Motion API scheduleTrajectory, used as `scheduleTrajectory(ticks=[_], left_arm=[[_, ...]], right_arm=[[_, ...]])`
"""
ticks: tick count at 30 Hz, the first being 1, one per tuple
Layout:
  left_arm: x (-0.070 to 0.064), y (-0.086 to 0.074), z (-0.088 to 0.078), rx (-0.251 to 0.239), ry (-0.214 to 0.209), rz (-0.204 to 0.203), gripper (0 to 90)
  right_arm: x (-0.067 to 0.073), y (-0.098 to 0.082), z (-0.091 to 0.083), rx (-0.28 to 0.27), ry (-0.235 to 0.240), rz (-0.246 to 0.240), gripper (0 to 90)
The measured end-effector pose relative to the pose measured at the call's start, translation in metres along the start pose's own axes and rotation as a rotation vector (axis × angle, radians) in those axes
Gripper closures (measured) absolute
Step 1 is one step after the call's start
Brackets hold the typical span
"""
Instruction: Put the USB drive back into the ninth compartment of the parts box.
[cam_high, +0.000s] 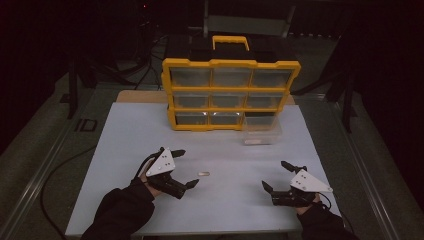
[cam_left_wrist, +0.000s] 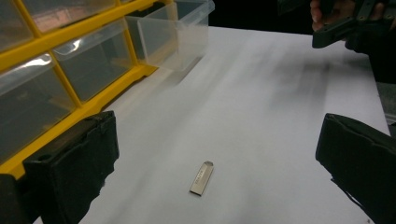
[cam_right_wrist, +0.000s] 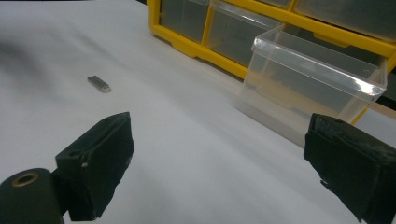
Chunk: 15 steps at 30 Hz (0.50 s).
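Two grippers spread, empty. Left gripper (cam_high: 182, 167) hovers just beside small metal USB stick (cam_high: 204, 174) lying flat on white board (cam_high: 225, 200). Right gripper (cam_high: 275, 175) well apart, facing pulled-out clear drawer (cam_high: 261, 131). Likely approach step; next: lower left jaws astride stick, pinch.

White tabletop (cam_high: 150, 130), rectangular, on darker workbench (cam_high: 45, 165). Yellow organiser cabinet (cam_high: 230, 63) upright at far edge of tabletop; three rows of three translucent drawer bays; yellow carry handle (cam_high: 230, 39) on top. Bottom-right bay open, drawer removed. Clear plastic drawer (cam_high: 261, 131) on tabletop just in front of that bay, near cabinet base, upright. Black cables (cam_high: 55, 175) along dim floor at left. Dark surroundings, detail indistinct.
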<state>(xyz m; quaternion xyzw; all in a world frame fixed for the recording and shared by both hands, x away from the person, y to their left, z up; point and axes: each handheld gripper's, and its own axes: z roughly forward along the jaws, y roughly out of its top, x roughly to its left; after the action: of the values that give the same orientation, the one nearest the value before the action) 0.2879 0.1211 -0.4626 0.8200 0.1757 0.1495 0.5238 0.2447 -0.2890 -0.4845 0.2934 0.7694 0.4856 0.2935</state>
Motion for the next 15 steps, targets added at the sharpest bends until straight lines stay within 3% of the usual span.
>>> scheduleTrajectory(ticks=[15], left_arm=[[0.002,-0.009,0.034,0.100,-0.050,-0.023,0.0]], right_arm=[[0.000,-0.001,0.001,0.006,0.016,-0.001,8.0]])
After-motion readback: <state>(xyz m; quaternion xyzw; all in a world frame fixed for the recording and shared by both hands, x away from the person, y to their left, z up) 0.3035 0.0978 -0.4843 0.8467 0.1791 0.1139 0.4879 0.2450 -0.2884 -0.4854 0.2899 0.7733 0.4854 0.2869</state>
